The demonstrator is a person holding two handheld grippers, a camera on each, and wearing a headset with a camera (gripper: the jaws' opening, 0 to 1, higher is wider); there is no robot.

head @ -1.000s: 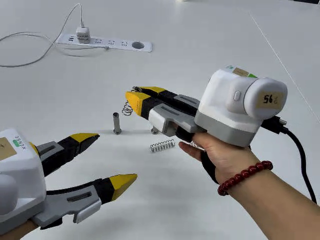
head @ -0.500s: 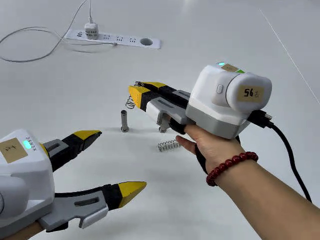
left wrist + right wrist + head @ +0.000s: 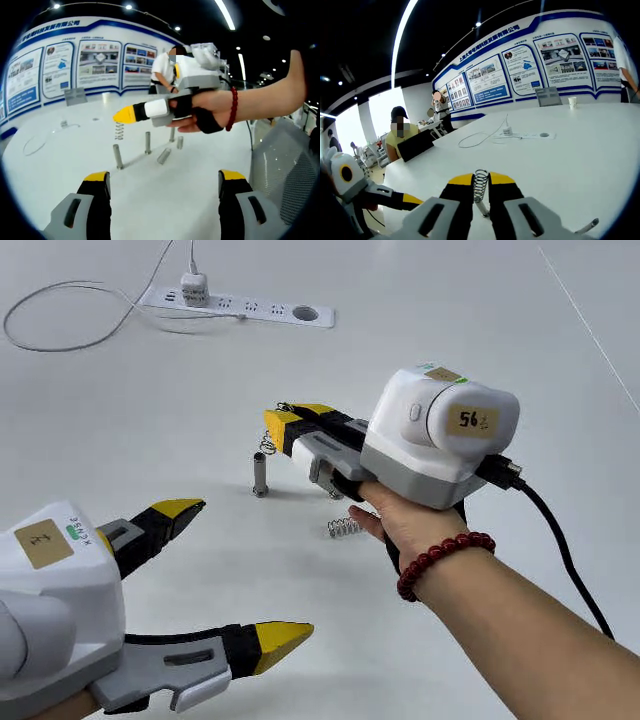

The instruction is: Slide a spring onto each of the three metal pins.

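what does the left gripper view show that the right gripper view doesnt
Left gripper view: the right gripper from the side, the held spring above one upright pin, a second pin, and a loose spring lying on the table. Right gripper view: a close look along its shut jaws, plus the power strip and a paper cup. Both: the held spring, the open left gripper and the white table.

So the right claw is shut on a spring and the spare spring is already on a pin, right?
Not quite. The right claw is shut on a spring, but the spare spring lies flat on the table, as the head view shows.
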